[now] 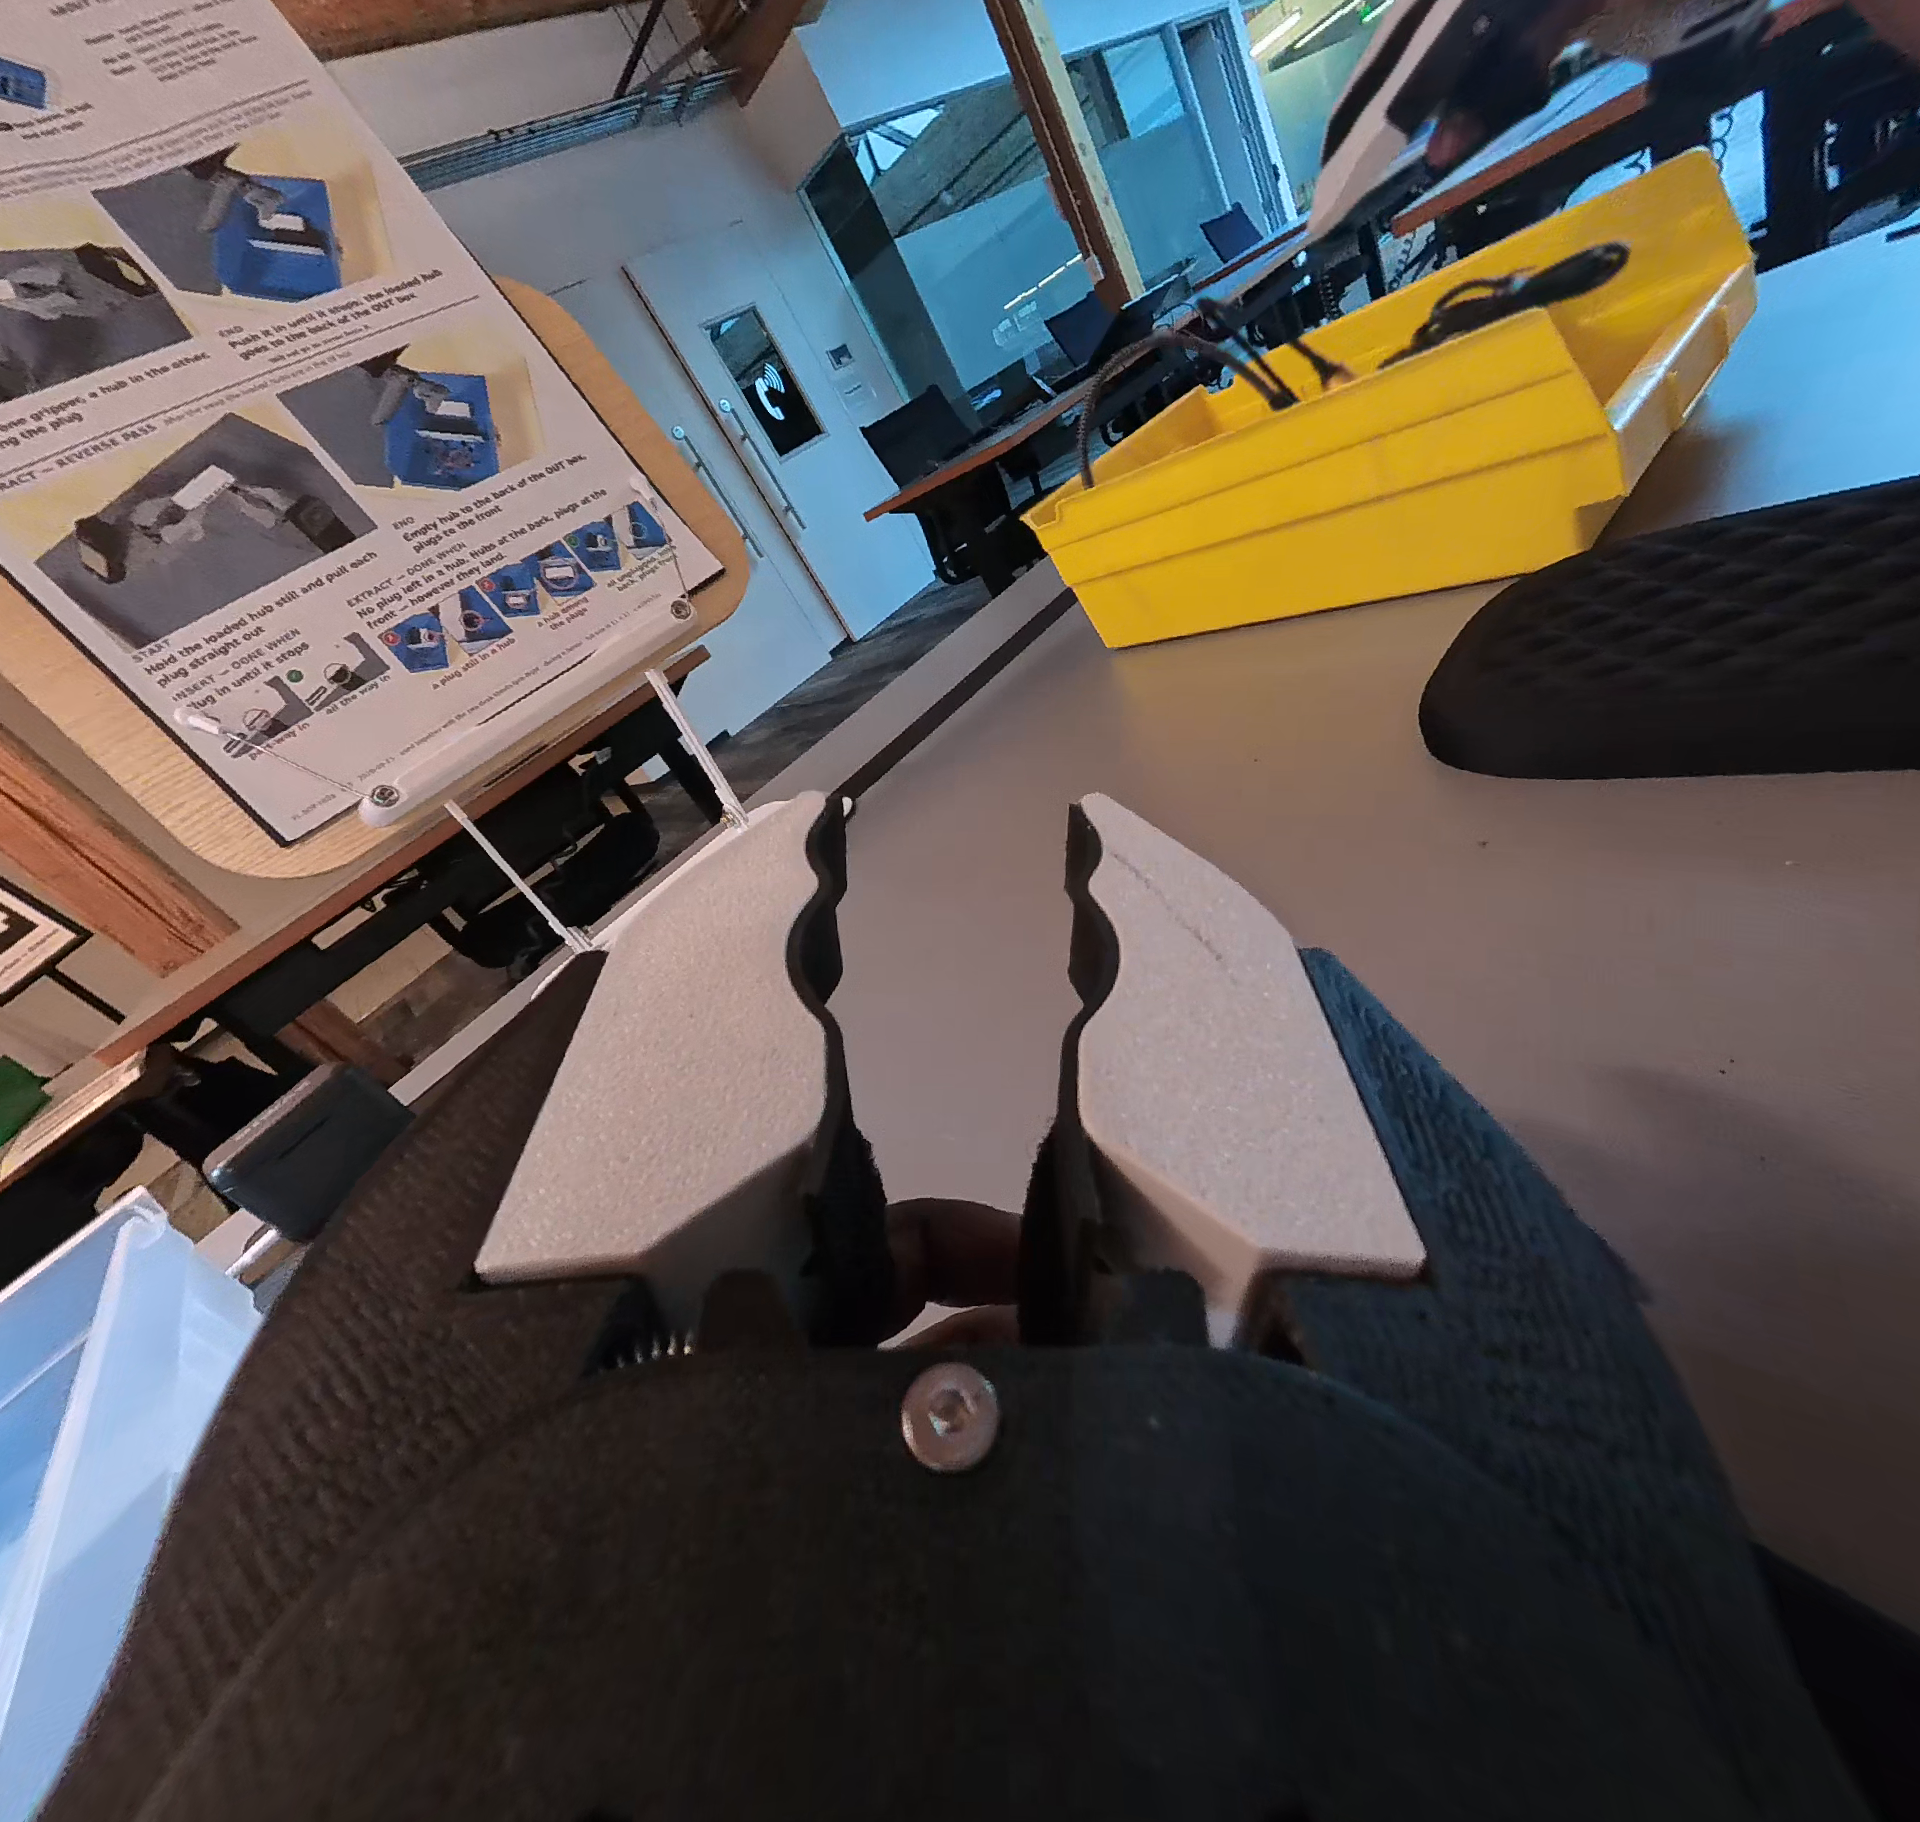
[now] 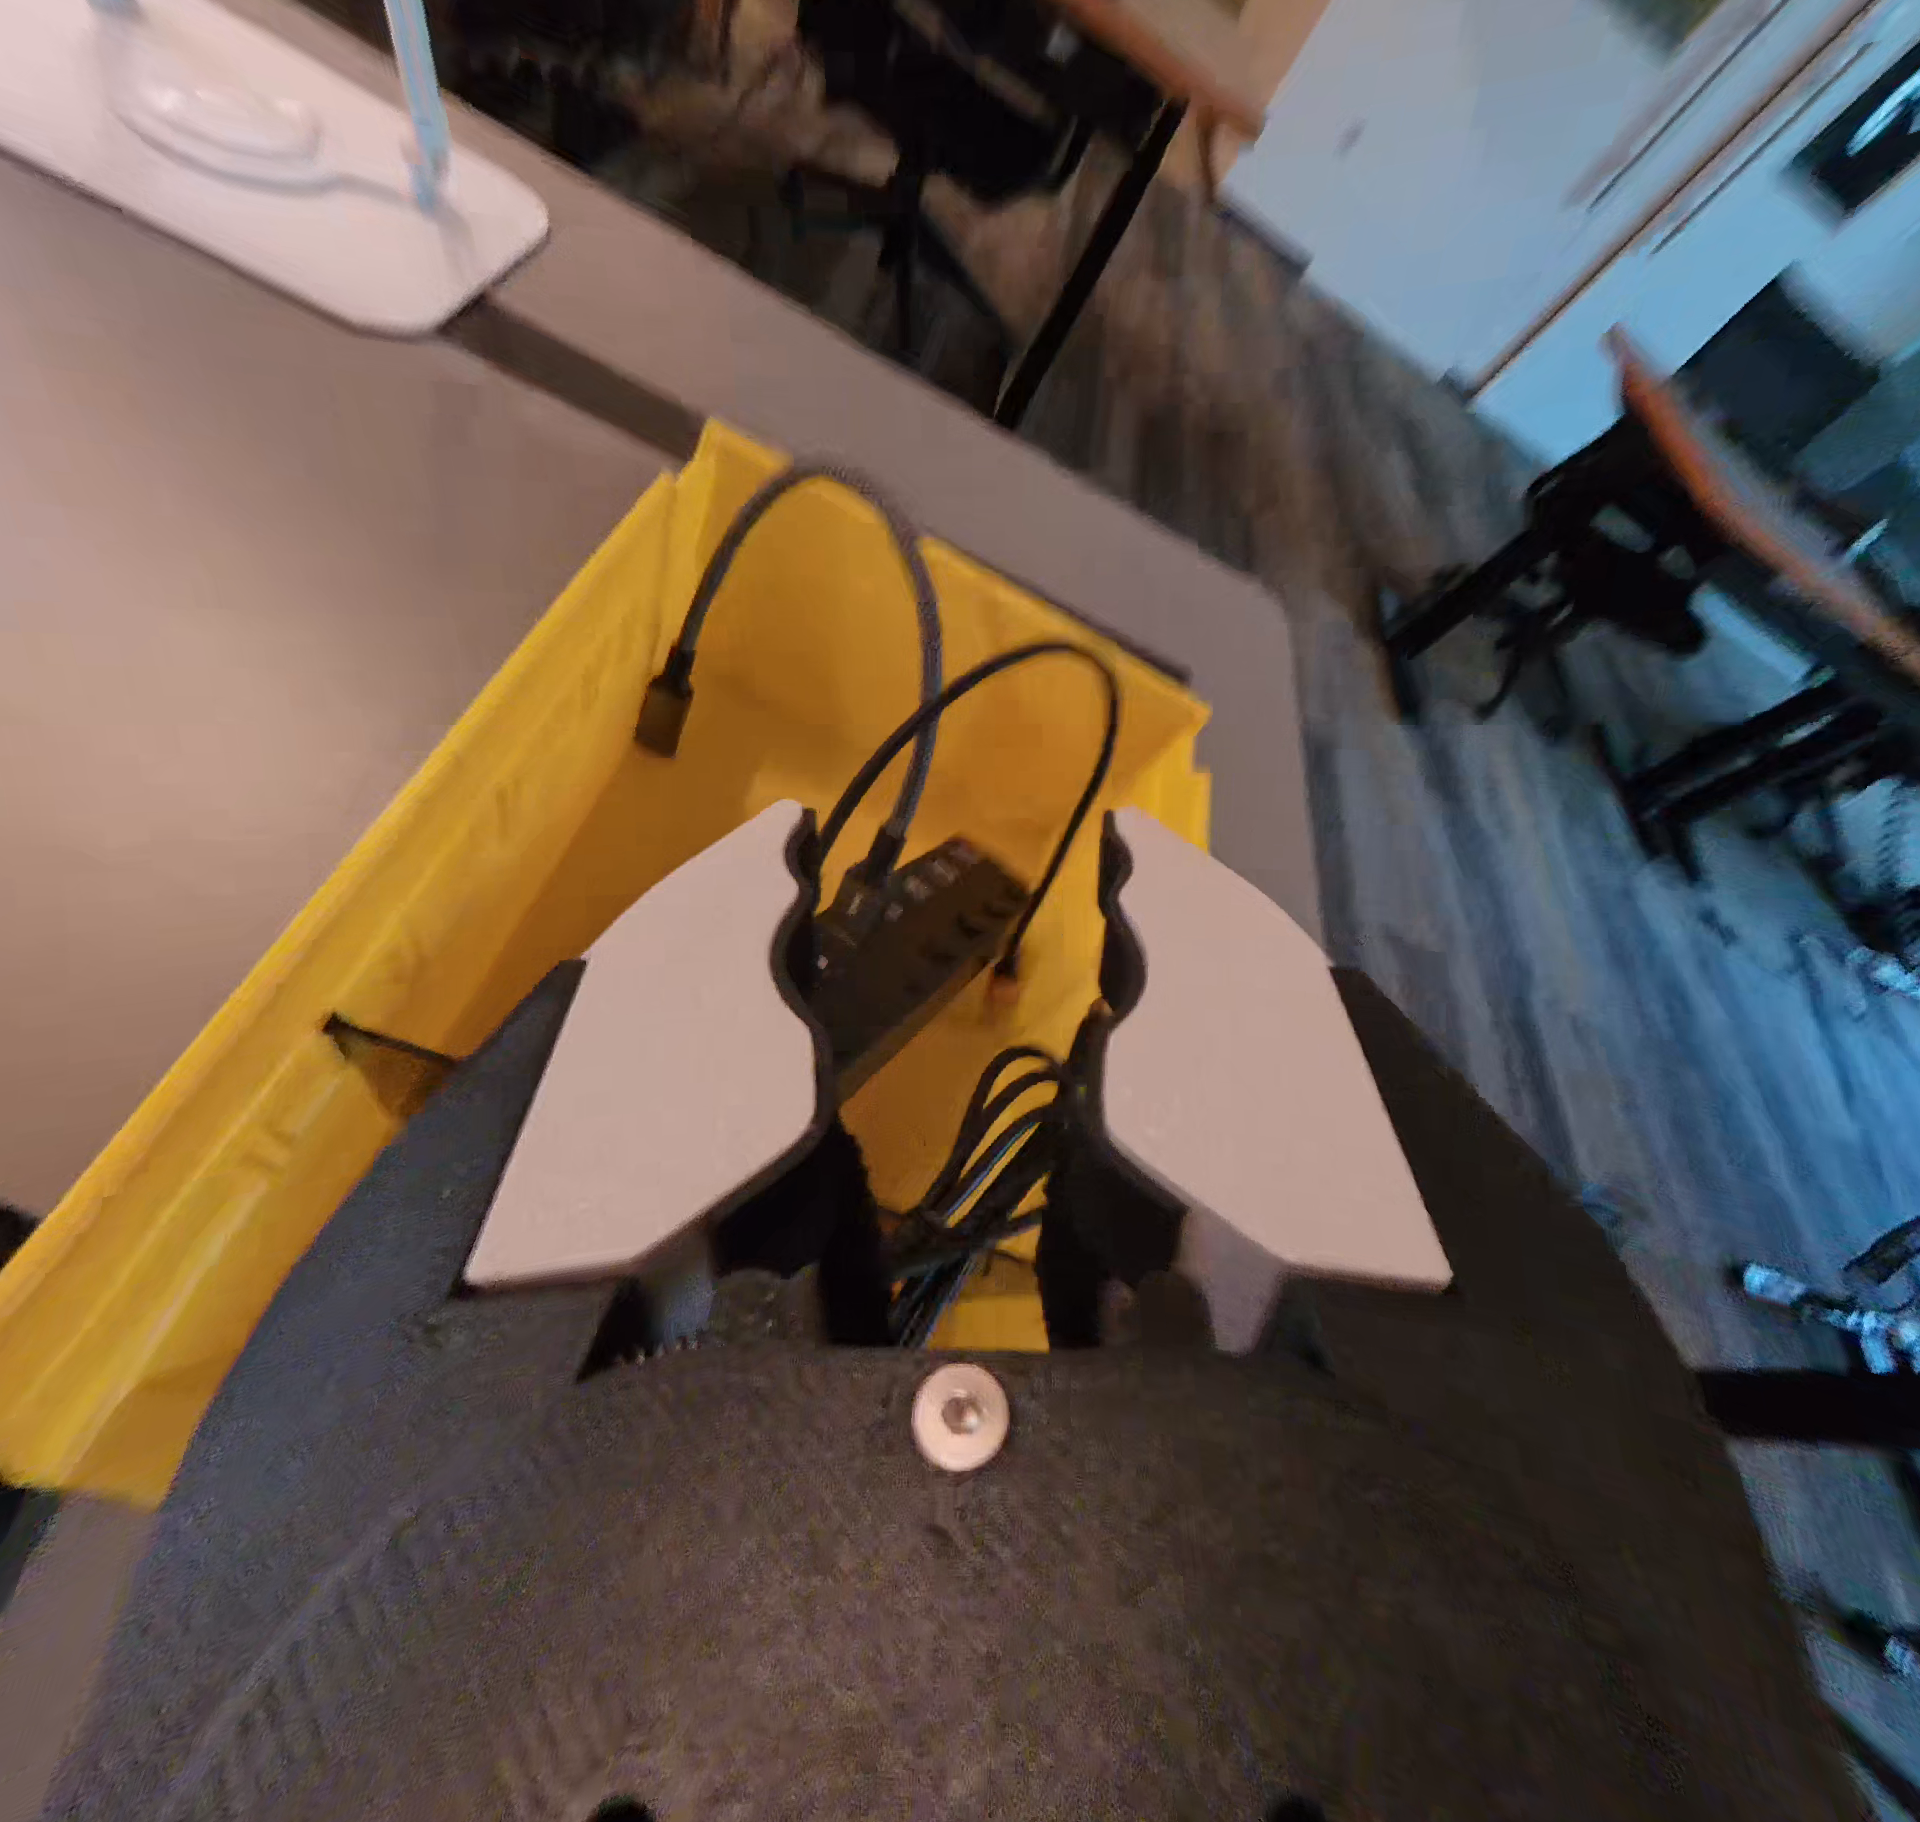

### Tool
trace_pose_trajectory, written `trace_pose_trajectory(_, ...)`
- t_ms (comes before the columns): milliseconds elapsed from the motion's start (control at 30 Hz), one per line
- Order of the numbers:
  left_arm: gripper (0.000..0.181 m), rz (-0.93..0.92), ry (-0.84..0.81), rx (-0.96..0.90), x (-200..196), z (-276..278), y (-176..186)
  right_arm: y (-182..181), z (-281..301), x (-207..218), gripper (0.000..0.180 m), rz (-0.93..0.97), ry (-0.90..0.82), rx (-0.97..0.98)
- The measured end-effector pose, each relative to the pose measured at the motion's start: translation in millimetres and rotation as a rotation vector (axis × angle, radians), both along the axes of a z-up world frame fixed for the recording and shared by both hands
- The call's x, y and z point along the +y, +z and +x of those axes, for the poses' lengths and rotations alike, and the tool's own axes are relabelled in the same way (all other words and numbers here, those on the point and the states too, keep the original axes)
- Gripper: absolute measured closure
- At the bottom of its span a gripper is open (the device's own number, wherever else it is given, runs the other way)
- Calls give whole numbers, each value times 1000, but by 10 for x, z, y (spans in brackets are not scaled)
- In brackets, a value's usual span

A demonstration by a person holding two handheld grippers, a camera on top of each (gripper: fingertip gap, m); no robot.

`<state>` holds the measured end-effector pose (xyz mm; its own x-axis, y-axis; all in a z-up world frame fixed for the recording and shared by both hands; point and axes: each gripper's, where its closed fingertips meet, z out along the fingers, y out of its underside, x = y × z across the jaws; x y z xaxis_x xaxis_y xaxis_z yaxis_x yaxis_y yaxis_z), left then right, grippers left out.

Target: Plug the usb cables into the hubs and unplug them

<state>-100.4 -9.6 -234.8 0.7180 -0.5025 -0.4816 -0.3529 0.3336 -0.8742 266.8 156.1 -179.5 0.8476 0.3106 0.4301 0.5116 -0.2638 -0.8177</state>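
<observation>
My right gripper (image 2: 954,832) is open and hovers above a yellow bin (image 2: 416,931). In the bin lies a black USB hub (image 2: 925,931), seen between my fingers, with a braided cable (image 2: 800,536) arching up from it to a free plug (image 2: 665,702). A thinner black cable (image 2: 1049,712) loops beside it, and a bundle of cables (image 2: 987,1159) lies nearer. My left gripper (image 1: 951,822) is open and empty, low over the grey table (image 1: 1351,941). The yellow bin (image 1: 1351,494) with cables (image 1: 1143,359) sticking up is far ahead on the right. The right gripper (image 1: 1444,99) shows above it.
An instruction sheet on a wooden board (image 1: 260,442) stands on a white stand at the left. A black textured pad (image 1: 1704,629) lies right of my left gripper. A white stand base (image 2: 260,162) sits at the table's far edge. A white box (image 1: 94,1460) is at lower left.
</observation>
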Motion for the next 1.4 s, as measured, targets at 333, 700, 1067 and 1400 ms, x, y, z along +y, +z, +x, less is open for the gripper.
trace_pose_trajectory(333,112,58,20,-152,-6,-96,212,1820,-872,-1394,55,1174,457,356)
trace_pose_trajectory(700,70,176,-56,-320,-138,-146,531,249,-2919,-1736,178,1127,749,-214)
trace_pose_trajectory(1067,164,218,-44,-130,-199,1,402,494,-2533,-1596,66,1027,777,402)
trace_pose_trajectory(1400,159,298,-35,-160,-258,-83,527,185,-2430,-1294,166,709,735,426)
